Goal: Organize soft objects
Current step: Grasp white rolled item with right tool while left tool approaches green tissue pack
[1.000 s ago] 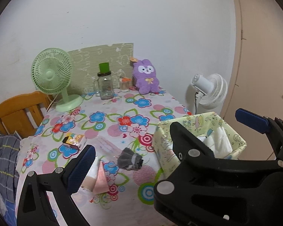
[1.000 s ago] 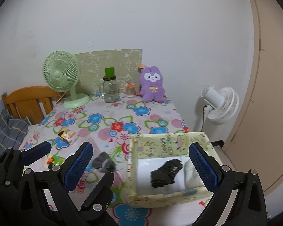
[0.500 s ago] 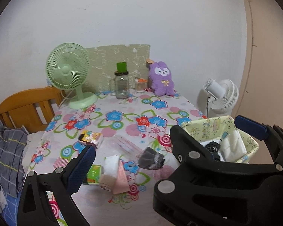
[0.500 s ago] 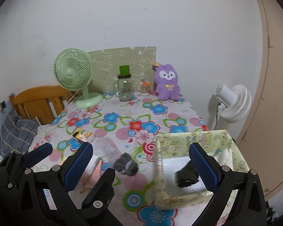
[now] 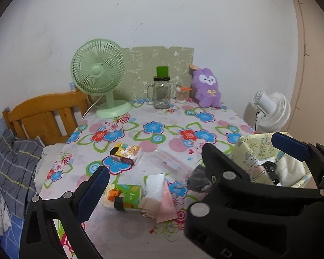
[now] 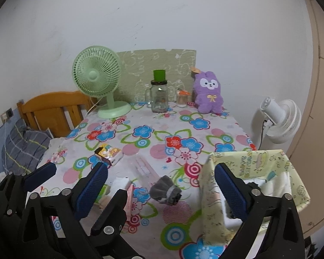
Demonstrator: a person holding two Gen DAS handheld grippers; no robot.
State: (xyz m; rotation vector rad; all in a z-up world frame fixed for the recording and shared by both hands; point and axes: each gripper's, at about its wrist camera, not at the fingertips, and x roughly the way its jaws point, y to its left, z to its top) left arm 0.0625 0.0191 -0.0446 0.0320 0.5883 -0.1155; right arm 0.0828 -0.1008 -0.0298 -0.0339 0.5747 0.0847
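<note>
— Left wrist view? 
— Left gripper (image 5: 189, 164) spread wide, empty, above the floral tablecloth (image 5: 155, 127); grey rolled sock (image 5: 197, 178) near the front edge, folded pink and white cloths (image 5: 159, 196) beside it

— Right wrist view? 
— Right gripper (image 6: 161, 188) gaping, just been narrowing slightly, nothing clamped; yellow printed fabric bin (image 6: 248, 172) at the right front corner

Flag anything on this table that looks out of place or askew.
The yellow fabric bin overhangs the table's right edge, its near wall sagging. A grey sock lies crumpled loose on the flowered tablecloth beside it, and folded cloths lean untidily against a green box.
</note>
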